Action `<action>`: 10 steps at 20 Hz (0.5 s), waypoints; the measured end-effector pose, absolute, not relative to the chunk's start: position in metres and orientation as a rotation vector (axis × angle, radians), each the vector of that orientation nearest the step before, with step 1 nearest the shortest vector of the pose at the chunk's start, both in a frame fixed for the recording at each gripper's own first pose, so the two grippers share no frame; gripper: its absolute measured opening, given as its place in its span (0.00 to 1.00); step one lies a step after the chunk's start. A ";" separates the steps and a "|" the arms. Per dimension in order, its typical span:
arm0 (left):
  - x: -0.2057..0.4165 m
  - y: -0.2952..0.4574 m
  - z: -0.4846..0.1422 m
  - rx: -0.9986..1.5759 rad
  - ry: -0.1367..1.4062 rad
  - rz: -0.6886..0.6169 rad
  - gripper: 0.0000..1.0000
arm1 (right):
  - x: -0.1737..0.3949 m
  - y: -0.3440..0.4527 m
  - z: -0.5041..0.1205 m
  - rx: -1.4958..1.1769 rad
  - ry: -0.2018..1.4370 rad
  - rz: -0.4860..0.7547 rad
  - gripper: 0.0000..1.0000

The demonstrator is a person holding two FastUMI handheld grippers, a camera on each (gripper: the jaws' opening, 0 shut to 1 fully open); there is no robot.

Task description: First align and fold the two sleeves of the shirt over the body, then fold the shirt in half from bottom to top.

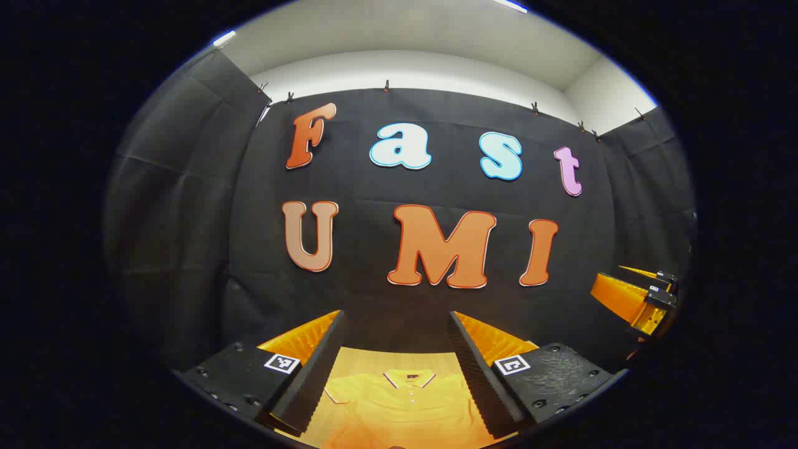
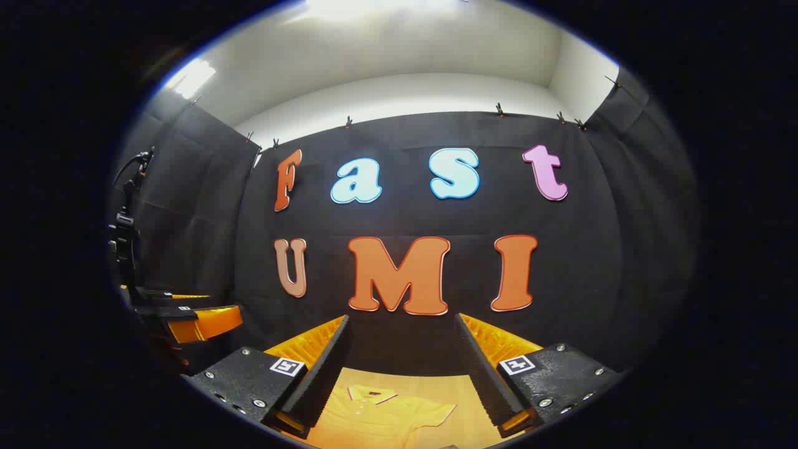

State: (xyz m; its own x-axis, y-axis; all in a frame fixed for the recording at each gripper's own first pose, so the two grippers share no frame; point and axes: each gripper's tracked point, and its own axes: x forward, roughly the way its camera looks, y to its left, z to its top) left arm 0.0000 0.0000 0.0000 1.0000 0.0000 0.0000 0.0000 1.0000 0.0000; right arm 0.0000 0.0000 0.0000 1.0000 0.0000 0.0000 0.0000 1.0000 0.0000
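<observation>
Left gripper (image 1: 395, 352) sat closest to its own camera, jaws spread wide, nothing between the fingers (image 1: 310, 374). Both fingers hung above the table (image 1: 399, 360), not touching anything. Below and between them lay the shirt (image 1: 405, 408), yellow polo, flat on the wooden table, collar (image 1: 409, 378) pointing toward the booth wall (image 1: 399, 299). Collar had pale edging and a short button placket below it. One short sleeve (image 1: 340, 393) was spread out to the side, near the left-hand finger in that view; the shirt's lower part ran out of frame.

Right gripper (image 2: 402, 355) same story in the right gripper view: jaws spread, empty, hovering over the table. Shirt there sat low between the fingers, collar to the left of centre, one sleeve (image 2: 436, 411) sticking out toward the right-hand finger. No folds visible on the parts in frame; sleeves lay out flat, not over the body.

Each gripper was also visible from the other's camera, off to the side and well apart from the shirt: right one at the right edge of the left gripper view, left one at the left edge of the right gripper view, with cabling rising above it.
</observation>
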 end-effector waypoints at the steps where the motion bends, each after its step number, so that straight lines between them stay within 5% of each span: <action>1: -0.003 -0.005 0.001 -0.004 -0.016 -0.002 0.97 | 0.002 -0.004 -0.005 -0.016 0.001 0.007 0.98; 10: 0.036 0.070 -0.059 0.026 0.055 0.067 0.97 | 0.037 0.013 -0.054 -0.046 0.032 -0.032 0.98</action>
State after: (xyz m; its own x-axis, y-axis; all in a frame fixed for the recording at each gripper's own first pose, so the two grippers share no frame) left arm 0.0359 0.0697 -0.0594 0.9963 0.0673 -0.0538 -0.0659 0.9975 0.0274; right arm 0.0369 0.0129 -0.0542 0.9990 -0.0325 -0.0316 0.0310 0.9985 -0.0462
